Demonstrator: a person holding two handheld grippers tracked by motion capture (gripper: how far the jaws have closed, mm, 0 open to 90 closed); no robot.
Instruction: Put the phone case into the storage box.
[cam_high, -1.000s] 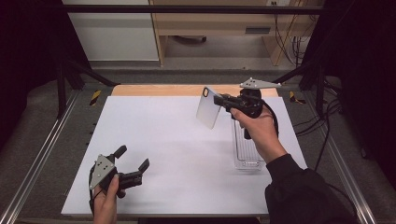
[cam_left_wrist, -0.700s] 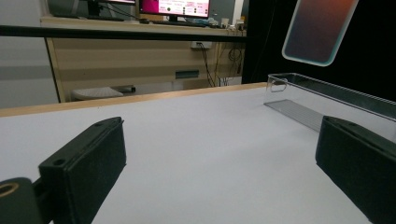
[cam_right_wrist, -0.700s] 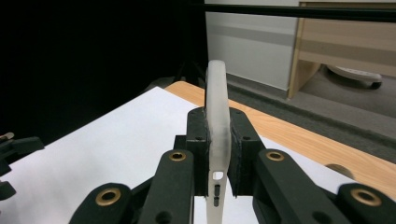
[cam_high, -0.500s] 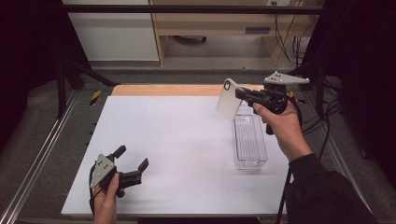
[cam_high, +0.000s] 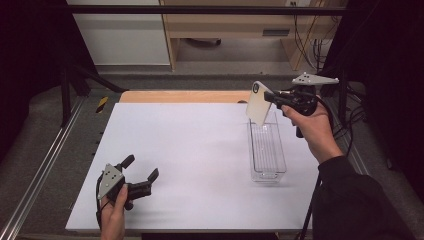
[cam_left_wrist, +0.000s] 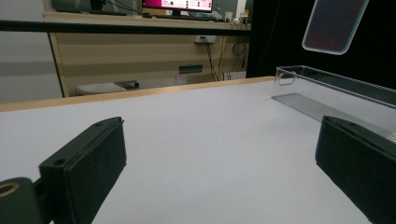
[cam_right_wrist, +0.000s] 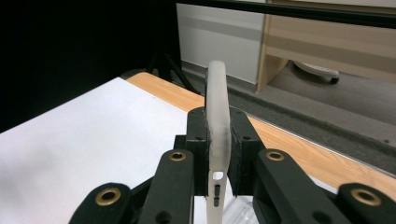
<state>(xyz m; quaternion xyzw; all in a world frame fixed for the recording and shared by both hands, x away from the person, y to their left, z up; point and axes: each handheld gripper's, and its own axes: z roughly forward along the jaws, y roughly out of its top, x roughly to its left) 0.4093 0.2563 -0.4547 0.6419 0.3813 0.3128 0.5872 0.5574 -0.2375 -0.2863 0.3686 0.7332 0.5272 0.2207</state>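
R gripper (cam_high: 270, 98) clenched on the phone case (cam_high: 258, 103), fingers (cam_right_wrist: 198, 140) pinching it edge-on, one each side of its thin wall. Case is up in the air, tilted, over the far end of the clear tray (cam_high: 267, 150) near the desk's (cam_high: 190, 145) far-right corner. Looks like it's held by the rim so the flat back hangs free & can go down lengthwise into the long narrow tray. Tray sits along the desk's right edge, open top up, nothing inside as far as I can see. L gripper (cam_high: 142, 175) parked at near-left corner, fingers (cam_left_wrist: 88, 168) spread wide, released, nothing btwn them, resting out of the way. Next, I'd guess: line case up w/ tray, lower it.
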